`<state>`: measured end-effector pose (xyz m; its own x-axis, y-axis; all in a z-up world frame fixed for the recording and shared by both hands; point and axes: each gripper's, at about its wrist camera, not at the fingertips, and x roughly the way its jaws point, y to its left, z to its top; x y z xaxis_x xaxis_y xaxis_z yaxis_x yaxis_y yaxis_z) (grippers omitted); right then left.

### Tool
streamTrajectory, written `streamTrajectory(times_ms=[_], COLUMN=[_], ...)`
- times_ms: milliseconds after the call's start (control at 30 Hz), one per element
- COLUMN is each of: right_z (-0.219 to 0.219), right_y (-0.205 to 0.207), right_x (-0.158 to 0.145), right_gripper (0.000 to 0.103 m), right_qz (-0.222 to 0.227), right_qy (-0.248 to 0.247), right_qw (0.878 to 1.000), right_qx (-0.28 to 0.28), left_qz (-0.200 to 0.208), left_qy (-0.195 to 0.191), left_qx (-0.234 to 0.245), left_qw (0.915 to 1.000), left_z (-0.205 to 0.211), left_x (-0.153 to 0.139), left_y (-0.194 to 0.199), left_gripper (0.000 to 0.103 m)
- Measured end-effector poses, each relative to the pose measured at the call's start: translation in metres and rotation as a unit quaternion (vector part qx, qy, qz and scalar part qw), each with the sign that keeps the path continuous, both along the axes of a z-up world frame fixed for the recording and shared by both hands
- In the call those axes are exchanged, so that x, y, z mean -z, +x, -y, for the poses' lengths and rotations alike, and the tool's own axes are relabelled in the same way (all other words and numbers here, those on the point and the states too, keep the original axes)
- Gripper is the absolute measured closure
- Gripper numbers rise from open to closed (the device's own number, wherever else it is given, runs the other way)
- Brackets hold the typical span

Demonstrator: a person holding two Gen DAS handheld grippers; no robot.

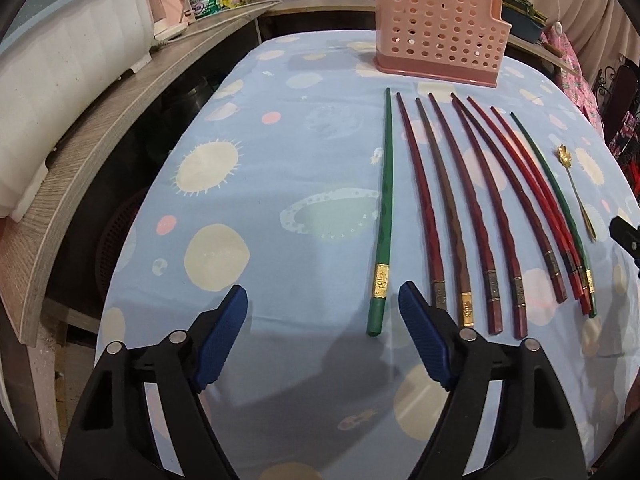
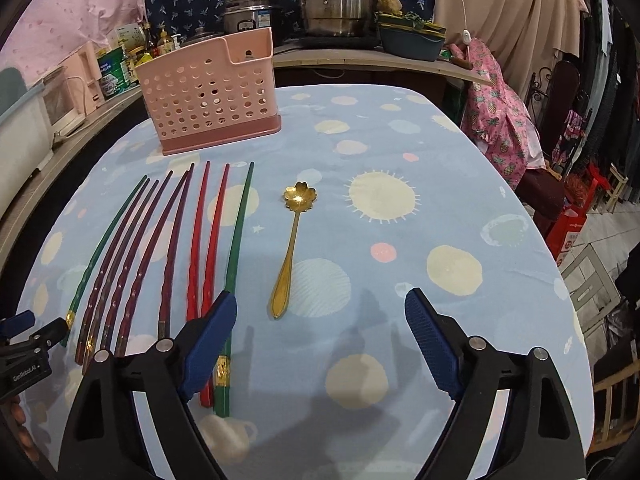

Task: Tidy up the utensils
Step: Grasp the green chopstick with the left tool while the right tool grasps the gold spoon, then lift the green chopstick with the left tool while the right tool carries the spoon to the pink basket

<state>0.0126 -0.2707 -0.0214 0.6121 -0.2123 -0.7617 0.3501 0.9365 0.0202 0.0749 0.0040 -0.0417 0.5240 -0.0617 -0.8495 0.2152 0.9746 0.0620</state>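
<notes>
Several chopsticks lie side by side on the blue patterned tablecloth point(image 1: 280, 152): a green one point(image 1: 385, 208) at the left, dark red and brown ones point(image 1: 460, 208) in the middle, bright red ones point(image 2: 208, 240) and a second green one point(image 2: 238, 232) at the right. A gold flower-bowl spoon point(image 2: 291, 240) lies right of them; it also shows in the left wrist view point(image 1: 576, 192). A pink perforated utensil holder point(image 1: 438, 46) stands at the far edge, also in the right wrist view point(image 2: 212, 96). My left gripper point(image 1: 323, 304) is open and empty near the green chopstick's end. My right gripper point(image 2: 320, 312) is open and empty below the spoon.
A wooden counter point(image 1: 92, 136) runs along the left with a white dish rack point(image 1: 68, 52), bottles and jars. Steel pots point(image 2: 336, 0) stand on the shelf behind the table. A chair draped with pink cloth point(image 2: 500, 120) stands at the right.
</notes>
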Motion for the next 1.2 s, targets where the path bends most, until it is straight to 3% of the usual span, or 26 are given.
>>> streamTrajectory(times_ms=[267, 367, 500, 633, 767, 833, 900, 1200], right_z=[-0.001, 0.0, 0.0, 0.005, 0.01, 0.013, 0.016, 0.019], right_y=[0.024, 0.026, 0.022, 0.019, 0.018, 0.017, 0.016, 0.013], right_x=[0.018, 0.024, 0.025, 0.025, 0.024, 0.023, 0.022, -0.004], right_gripper=[0.037, 0.045, 0.048, 0.062, 0.075, 0.089, 0.093, 0.099], right_qz=[-0.018, -0.026, -0.023, -0.021, -0.022, -0.024, -0.024, -0.001], right_qy=[0.011, 0.02, 0.017, 0.018, 0.016, 0.022, 0.033, 0.034], right_qw=[1.0, 0.999, 1.0, 1.0, 1.0, 0.999, 0.999, 0.999], right_qx=[-0.005, -0.007, -0.009, -0.006, -0.004, -0.005, -0.005, -0.012], left_qz=[-0.015, -0.015, -0.017, -0.022, -0.025, -0.025, -0.023, -0.001], left_qy=[-0.017, -0.022, -0.03, -0.04, -0.043, -0.045, -0.046, -0.07], left_qx=[0.001, 0.007, 0.013, 0.016, 0.024, 0.025, 0.025, 0.01], left_qw=[0.9997, 0.9996, 0.9993, 0.9988, 0.9985, 0.9983, 0.9984, 0.9975], left_z=[0.0, 0.003, 0.005, 0.005, 0.006, 0.006, 0.006, -0.006], left_x=[0.007, 0.007, 0.005, 0.003, 0.003, 0.002, -0.001, -0.035], left_y=[0.004, 0.004, 0.005, 0.006, 0.005, 0.005, 0.005, 0.015], left_gripper=[0.04, 0.048, 0.066, 0.092, 0.093, 0.095, 0.096, 0.096])
